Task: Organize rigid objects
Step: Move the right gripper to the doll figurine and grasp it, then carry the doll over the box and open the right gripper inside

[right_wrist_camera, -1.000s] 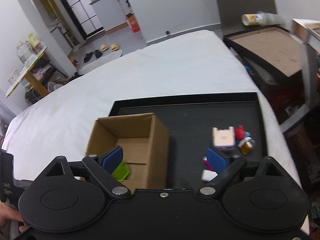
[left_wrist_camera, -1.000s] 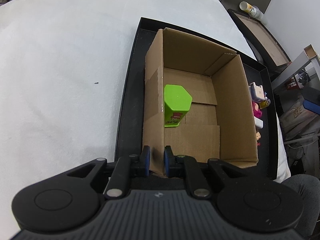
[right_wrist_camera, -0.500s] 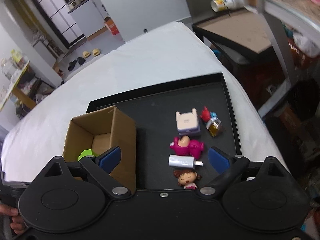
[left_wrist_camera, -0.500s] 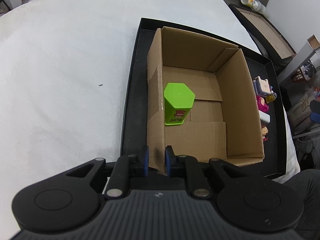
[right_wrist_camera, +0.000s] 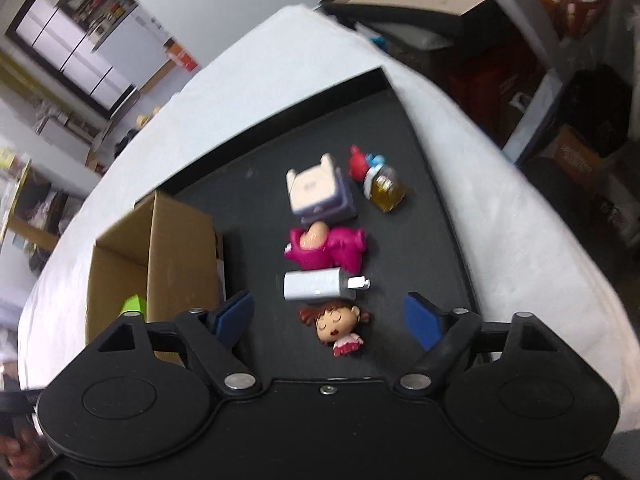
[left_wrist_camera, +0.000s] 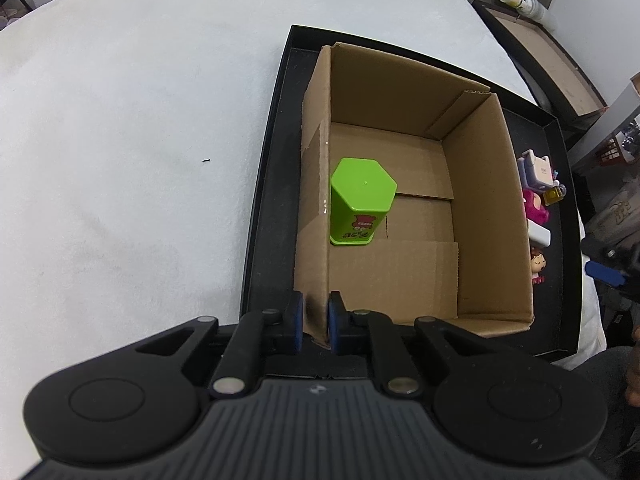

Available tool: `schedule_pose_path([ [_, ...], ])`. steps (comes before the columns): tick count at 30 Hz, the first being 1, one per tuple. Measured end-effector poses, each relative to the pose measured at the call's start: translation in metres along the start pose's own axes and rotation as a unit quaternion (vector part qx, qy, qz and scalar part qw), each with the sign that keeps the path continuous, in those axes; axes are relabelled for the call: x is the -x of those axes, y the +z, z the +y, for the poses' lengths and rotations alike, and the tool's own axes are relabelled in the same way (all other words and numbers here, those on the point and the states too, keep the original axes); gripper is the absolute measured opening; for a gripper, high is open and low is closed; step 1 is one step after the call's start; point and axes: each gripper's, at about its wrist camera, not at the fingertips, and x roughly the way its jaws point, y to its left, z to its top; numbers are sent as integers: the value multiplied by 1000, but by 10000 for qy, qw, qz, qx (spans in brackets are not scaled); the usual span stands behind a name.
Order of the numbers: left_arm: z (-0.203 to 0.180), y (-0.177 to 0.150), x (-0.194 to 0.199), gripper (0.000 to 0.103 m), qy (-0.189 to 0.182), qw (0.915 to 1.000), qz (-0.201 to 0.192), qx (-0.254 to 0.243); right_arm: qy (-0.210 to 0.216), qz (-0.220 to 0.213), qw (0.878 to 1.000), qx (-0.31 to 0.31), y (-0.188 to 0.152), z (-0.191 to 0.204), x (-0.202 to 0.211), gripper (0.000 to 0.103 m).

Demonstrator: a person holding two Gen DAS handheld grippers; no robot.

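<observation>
While box [left_wrist_camera: 476,216] holds one tin [left_wrist_camera: 360,200].

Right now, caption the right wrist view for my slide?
Open right gripper over doll on black tray.

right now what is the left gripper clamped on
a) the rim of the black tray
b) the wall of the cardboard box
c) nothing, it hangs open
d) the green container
b: the left gripper has its blue pads pressed on either side of the near corner wall of the cardboard box, while the green container stands untouched inside it.
</observation>
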Motion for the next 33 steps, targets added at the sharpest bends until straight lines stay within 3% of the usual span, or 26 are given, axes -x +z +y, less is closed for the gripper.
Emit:
schedule_pose_path([
  [19, -15, 9, -4, 11, 432, 9987, 207, 150, -534, 90, 9877, 1464, -30, 29, -42, 63],
  [25, -18, 9, -6, 11, 559, 9979, 285, 140, -739, 175, 9805, 1814, -38, 39, -54, 47],
  [27, -18, 10, -7, 11, 581, 9978, 302, 130, -728, 218, 9802, 1830, -38, 39, -55, 37],
  [33, -18, 11, -8, 11, 567, 9978, 295, 147, -639, 226, 9808, 1826, -38, 42, -43, 36],
])
